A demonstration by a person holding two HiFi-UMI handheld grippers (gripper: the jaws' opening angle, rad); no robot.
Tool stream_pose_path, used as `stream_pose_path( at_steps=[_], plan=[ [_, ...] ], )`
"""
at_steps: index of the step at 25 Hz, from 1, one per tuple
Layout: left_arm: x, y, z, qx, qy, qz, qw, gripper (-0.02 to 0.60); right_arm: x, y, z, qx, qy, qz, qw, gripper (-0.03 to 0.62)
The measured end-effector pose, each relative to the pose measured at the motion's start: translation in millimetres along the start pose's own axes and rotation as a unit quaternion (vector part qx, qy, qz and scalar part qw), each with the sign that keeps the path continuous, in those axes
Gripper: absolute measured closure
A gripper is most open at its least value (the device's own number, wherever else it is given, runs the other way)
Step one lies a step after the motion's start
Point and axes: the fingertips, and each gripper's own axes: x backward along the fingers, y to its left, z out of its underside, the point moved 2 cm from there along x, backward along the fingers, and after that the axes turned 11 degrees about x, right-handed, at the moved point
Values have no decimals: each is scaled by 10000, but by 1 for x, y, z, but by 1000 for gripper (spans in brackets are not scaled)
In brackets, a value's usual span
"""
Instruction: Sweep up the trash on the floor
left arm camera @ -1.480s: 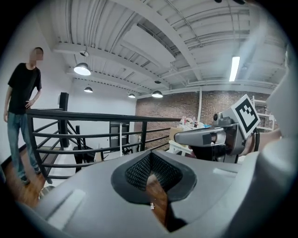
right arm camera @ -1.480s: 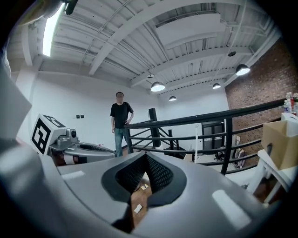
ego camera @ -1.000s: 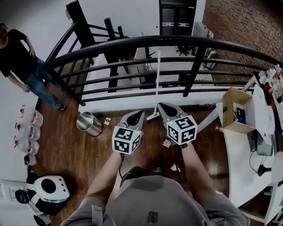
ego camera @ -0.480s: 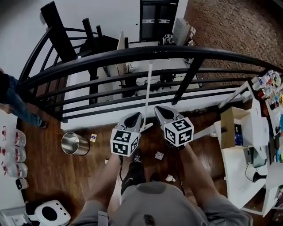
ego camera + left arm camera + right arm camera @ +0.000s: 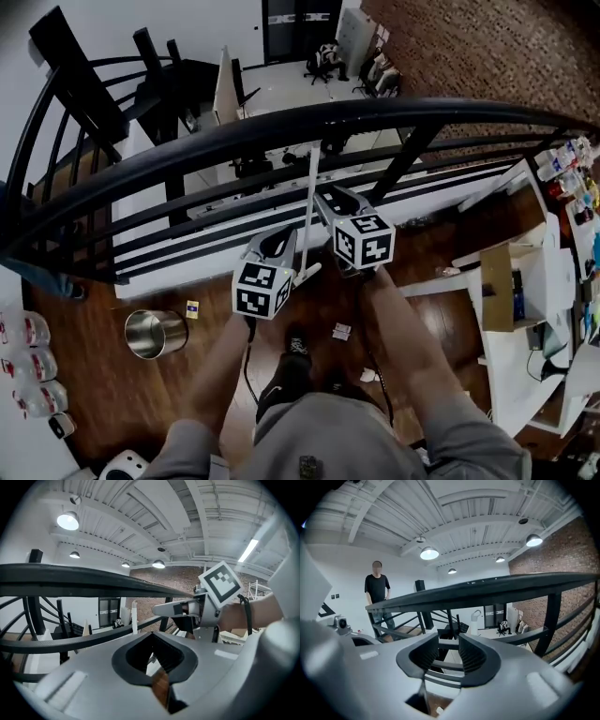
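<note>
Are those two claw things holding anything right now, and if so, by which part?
Nothing is held. The left gripper is shut and empty; the right gripper has jaws that have just been opening, with nothing between them.

head: steeply down | gripper views: forward, outward | shared: railing (image 5: 281, 128)

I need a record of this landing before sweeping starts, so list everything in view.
curved black metal railing: one, black, across the front
long white pole: one, white, leaning at the railing between the grippers
round shiny metal bin: one, silver, floor at left
small trash scraps: about four, mostly pale, scattered on brown wooden floor
open cardboard box: one, tan, on white desk at right
clear plastic jugs: several, clear, left edge
person in black shirt: one, beyond the railing
left gripper: one, grey, jaws shut, empty
right gripper: one, grey, jaws have just been opening, nothing between them
</note>
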Motion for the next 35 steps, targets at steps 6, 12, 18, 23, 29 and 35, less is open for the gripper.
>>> stream_pose_path(
  at_steps=[6, 12, 18, 23, 29, 35],
  plan=[
    [-31, 42, 11, 309, 215, -33, 9993, 574, -80, -51, 23, 137, 439, 42, 9989, 413],
    [-34, 67, 26, 506, 334, -178, 9980, 574, -133, -77, 32, -66, 477, -46, 9988, 390],
    [-31, 66, 49, 526, 498, -195, 9972, 574, -142, -80, 37, -256, 239, -191, 9992, 488],
    [-26, 59, 57, 610, 536, -243, 9964, 574, -115, -56, 37, 56, 181, -512, 9985, 491],
    [-17, 32, 69, 592, 538, -177, 9966, 574, -50, -26, 41, 208, 6, -703, 9973, 491],
    [11, -5, 94, 514, 629, -242, 9964, 574, 31, 18, 47, 329, -94, -961, 9948, 491]
  ],
)
